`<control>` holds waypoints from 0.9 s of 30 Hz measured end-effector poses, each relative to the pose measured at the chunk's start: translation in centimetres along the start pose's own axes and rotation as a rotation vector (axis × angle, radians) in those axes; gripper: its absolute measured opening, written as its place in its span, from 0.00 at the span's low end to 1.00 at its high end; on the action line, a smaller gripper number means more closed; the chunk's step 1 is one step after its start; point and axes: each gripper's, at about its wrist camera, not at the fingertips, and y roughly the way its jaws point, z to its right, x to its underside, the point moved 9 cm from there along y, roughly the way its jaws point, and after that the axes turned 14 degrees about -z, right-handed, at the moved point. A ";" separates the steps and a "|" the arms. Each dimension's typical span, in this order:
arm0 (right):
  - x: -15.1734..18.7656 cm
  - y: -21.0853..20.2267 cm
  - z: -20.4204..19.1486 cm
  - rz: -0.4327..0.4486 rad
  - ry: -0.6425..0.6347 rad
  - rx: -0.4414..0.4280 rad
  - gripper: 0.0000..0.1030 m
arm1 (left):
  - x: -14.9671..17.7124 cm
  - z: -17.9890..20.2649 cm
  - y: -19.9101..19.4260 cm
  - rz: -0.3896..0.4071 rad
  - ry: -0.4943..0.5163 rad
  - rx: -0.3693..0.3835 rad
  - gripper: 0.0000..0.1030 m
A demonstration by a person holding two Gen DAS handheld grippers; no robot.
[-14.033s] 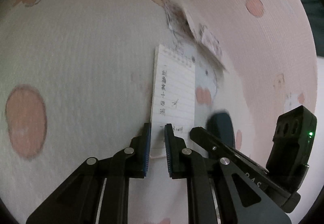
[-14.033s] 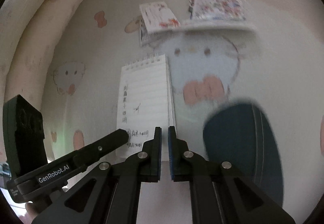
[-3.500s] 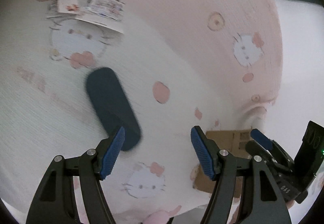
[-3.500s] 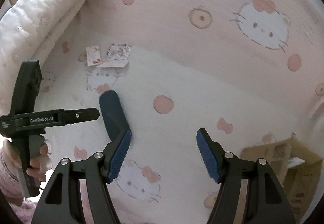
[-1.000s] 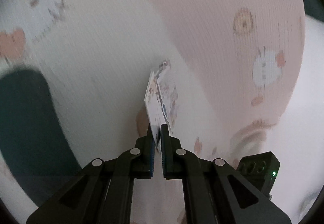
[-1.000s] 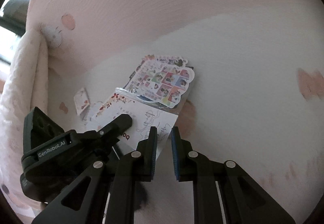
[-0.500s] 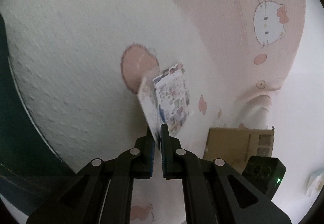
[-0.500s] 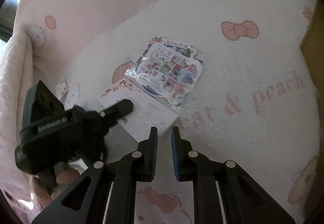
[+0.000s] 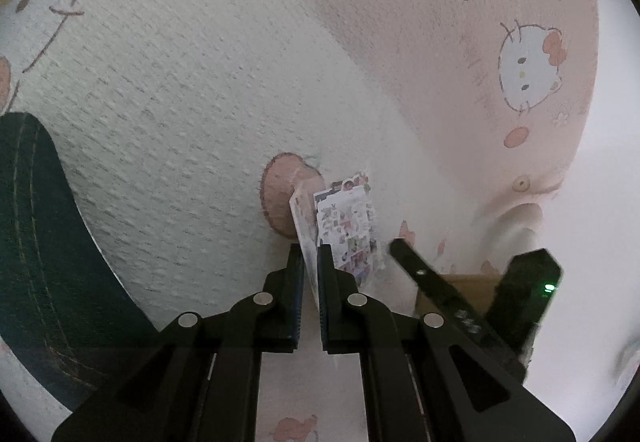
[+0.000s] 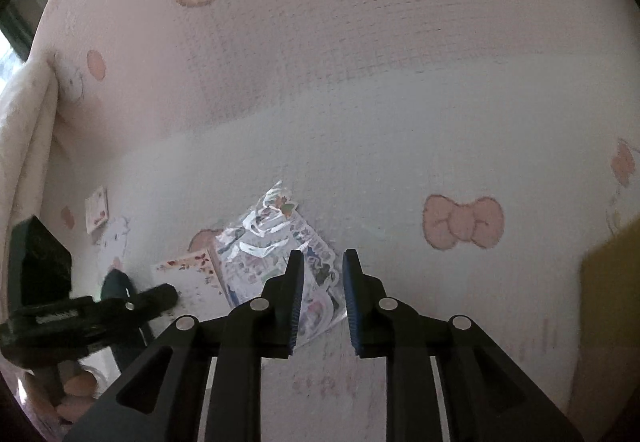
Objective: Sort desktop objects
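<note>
On the bed blanket (image 10: 400,162) our left tongs (image 9: 311,254) pinch the floral card (image 9: 301,218) upright; right tongs (image 10: 322,262) have just been opening, nothing gripped, above the sticker packet (image 10: 264,242), likely our next pickup for the cardboard box (image 10: 612,282)

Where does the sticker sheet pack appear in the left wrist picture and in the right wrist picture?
Left wrist: the sticker sheet pack is just right of centre, beside the floral card clamped in the left hand-held gripper.
Right wrist: the pack lies low at centre, partly behind the right hand-held gripper.
Shared landmark: the pink round spot on the blanket at the pack's left.
</note>
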 end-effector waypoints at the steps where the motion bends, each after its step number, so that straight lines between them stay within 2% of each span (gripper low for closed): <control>1: 0.1 0.3 0.4 -0.012 0.006 0.011 0.15 | 0.0 0.2 -0.1 0.002 0.003 0.011 0.05; 2: 0.5 0.9 0.9 -0.036 0.013 0.026 0.14 | 0.0 0.5 0.0 0.001 0.007 0.014 0.05; 5: 1.2 0.9 1.0 -0.030 0.020 0.022 0.13 | 0.3 0.8 -0.1 0.000 0.026 0.016 0.05; 11: 3.1 0.5 1.0 -0.067 0.036 -0.017 0.13 | -0.6 2.0 0.1 0.013 0.047 0.042 0.07; 17: 4.9 0.9 -0.8 -0.106 0.055 -0.104 0.13 | -1.6 2.7 0.8 0.016 0.054 0.061 0.08; 22: 4.8 0.6 -0.9 -0.084 0.051 -0.102 0.13 | -2.5 2.8 1.3 0.031 0.022 0.081 0.08; 27: 3.0 -0.5 0.3 -0.024 0.078 -0.081 0.13 | -3.0 3.7 2.0 0.010 0.047 0.073 0.08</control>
